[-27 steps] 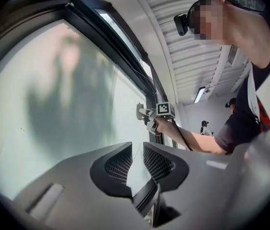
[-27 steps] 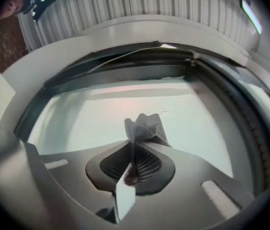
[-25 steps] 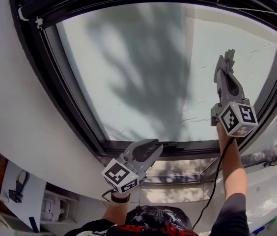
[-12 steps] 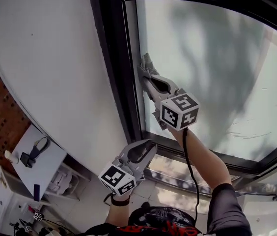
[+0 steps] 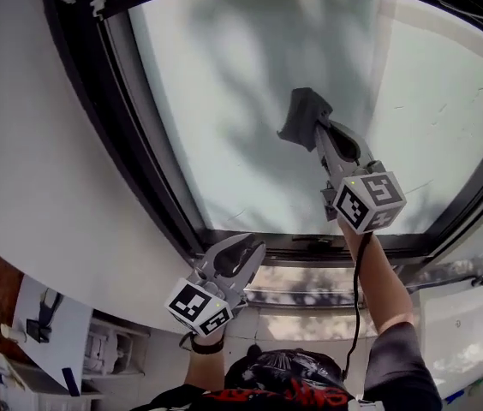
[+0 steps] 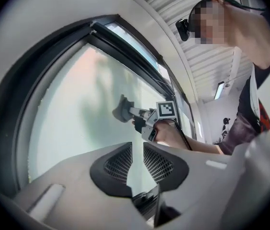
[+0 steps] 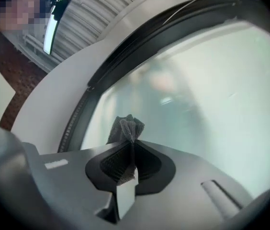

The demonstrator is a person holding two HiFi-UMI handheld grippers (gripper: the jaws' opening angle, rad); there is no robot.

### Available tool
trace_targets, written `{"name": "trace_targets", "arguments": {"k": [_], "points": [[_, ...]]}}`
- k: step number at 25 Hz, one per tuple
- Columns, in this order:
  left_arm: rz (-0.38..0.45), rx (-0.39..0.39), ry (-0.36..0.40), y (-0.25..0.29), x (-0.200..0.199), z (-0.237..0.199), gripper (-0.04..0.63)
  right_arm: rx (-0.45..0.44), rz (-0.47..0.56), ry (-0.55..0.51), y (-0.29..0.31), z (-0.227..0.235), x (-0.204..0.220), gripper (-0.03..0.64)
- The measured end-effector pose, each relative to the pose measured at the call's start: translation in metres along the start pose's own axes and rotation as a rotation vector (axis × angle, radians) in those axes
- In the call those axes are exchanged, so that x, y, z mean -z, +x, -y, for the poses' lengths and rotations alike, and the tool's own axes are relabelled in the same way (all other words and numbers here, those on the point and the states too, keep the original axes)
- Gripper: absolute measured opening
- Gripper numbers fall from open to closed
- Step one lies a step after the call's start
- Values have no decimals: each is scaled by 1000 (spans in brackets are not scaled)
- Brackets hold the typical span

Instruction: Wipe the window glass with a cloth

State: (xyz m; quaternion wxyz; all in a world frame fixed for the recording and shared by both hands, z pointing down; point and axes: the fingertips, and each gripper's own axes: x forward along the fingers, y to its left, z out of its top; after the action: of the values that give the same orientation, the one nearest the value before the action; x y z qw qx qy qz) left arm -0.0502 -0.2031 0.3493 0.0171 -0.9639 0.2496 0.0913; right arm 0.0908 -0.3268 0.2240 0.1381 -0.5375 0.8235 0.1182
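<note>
- Across most of the head view, the window glass (image 5: pixel 224 75) fills its dark frame (image 5: pixel 113 127).
- Lower centre, the left gripper (image 5: pixel 250 248) hangs near the frame's bottom edge, jaws slightly apart on nothing.
- At frame centre, the right gripper (image 5: pixel 319 131) pinches the grey cloth (image 5: pixel 301 114) against the pane.
- Risk: drag could pull the bunched cloth loose, so the bare jaw tips scrape the glass.
</note>
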Motion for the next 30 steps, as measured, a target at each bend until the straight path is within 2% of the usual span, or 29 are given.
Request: {"name": "trace_targets", "arguments": {"k": [5,10,12,13,14,16,19,24,26,30], "points": [[-8,240,-31,68,13,57,64,434,-37,-109,-145,168,-34,26],[-15,333,-41,100,19,97,64,863,-88,-184,-283,303,-55,26],[-18,351,-41,105,21,104,64,1005,-91,-228,-322,327,-60,26],[-20,355,-41,107,21,106,64,1027,-85,-239,-329,327,-59,26],[-21,357,-40,107,22,106,64,1014,-73,-245,-328,318,-57,26],[-24,353,-36,107,24,103,64,916,-27,-254,-303,280,-55,26],[-23,314,-24,101,24,91,64,664,47,-231,-226,196,-50,26],[-24,150,-3,57,20,50,64,139,51,-58,-77,29,-1,26],[-25,66,5,27,16,25,64,-28,31,-19,-27,-37,19,26],[-21,-104,11,-33,4,-17,64,-302,-30,46,52,-156,55,26]]}}
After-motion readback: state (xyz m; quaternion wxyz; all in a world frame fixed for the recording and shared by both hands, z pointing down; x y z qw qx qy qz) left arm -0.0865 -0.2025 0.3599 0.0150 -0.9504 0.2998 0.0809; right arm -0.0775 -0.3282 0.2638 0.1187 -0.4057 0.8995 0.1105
